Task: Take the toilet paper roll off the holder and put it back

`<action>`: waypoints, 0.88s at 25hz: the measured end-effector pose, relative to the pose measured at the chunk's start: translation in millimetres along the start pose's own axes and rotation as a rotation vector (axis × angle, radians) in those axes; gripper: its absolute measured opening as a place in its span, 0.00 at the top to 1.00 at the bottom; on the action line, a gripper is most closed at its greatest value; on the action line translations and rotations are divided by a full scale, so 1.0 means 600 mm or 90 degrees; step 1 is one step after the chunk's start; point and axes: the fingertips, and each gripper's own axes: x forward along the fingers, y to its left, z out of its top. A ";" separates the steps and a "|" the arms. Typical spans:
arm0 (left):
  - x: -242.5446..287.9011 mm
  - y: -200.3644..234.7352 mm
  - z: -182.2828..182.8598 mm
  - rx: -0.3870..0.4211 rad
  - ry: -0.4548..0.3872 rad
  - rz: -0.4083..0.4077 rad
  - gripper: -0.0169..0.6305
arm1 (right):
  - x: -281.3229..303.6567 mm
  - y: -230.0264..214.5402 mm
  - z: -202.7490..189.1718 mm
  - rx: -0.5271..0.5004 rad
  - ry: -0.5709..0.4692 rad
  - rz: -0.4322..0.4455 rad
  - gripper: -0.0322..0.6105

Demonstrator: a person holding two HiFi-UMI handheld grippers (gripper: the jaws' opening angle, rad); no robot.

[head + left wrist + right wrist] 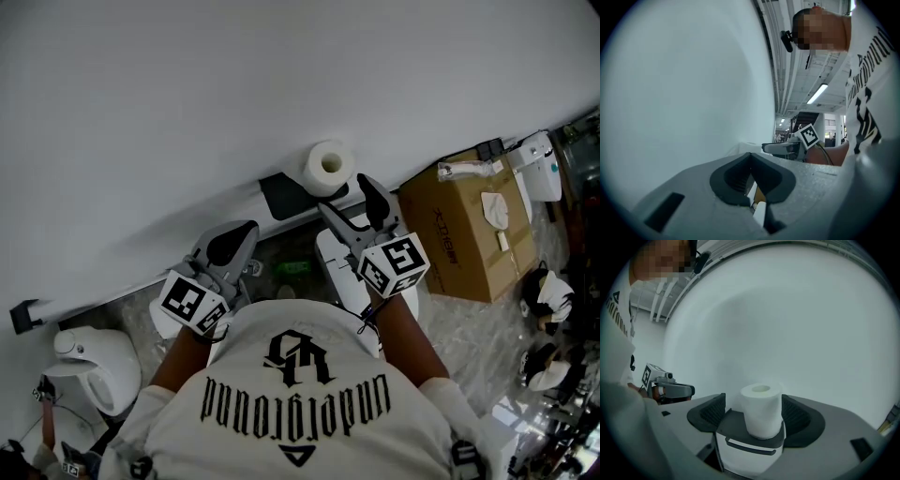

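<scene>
The toilet paper roll (761,411) stands upright on the holder (749,446), on its dark top, hollow core up, close to the wall (187,94). The right gripper (351,197) is released: jaws spread wide w/ the roll btw them. One pad shows a clear gap; the other looks v. near, and we can't say if it touches. The left gripper (232,242) is clenched on nothing, well apart from the roll.

Progress, as we judge it: the roll is on the holder and not gripped, so either nothing's lifted yet or the put-back is done. The pics alone don't settle which. If it's the start, all's left: close, lift off, set back.

Views: the right gripper view gives the pad-to-roll gaps + the holder's front slot. The head view doesn't, but shows both grippers and a cardboard box (469,234) off to the right. Only the left gripper view shows its jaws meeting; no roll we can make out there.
</scene>
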 end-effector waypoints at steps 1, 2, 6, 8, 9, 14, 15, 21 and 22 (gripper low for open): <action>0.000 0.006 -0.001 -0.001 0.000 0.002 0.95 | 0.007 -0.005 -0.004 0.000 0.006 -0.006 0.44; -0.001 0.011 -0.002 -0.002 0.001 0.005 0.95 | 0.014 -0.008 -0.007 -0.001 0.011 -0.010 0.44; -0.007 0.023 -0.004 -0.007 0.003 0.013 0.95 | 0.037 -0.014 -0.013 -0.010 0.028 -0.019 0.43; -0.010 0.027 -0.005 -0.008 0.005 0.015 0.95 | 0.046 -0.017 -0.015 -0.013 0.032 -0.021 0.43; -0.011 0.030 -0.006 -0.009 0.005 0.017 0.95 | 0.051 -0.018 -0.016 -0.015 0.034 -0.023 0.43; -0.014 0.039 -0.006 -0.009 0.005 0.020 0.95 | 0.074 -0.023 -0.031 -0.028 0.055 -0.024 0.42; -0.014 0.039 -0.007 -0.009 0.005 0.019 0.95 | 0.077 -0.024 -0.034 -0.027 0.058 -0.024 0.42; -0.016 0.043 -0.009 -0.012 0.006 0.021 0.95 | 0.089 -0.030 -0.041 -0.034 0.070 -0.030 0.42; -0.016 0.042 -0.009 -0.011 0.006 0.021 0.95 | 0.089 -0.030 -0.041 -0.033 0.070 -0.030 0.42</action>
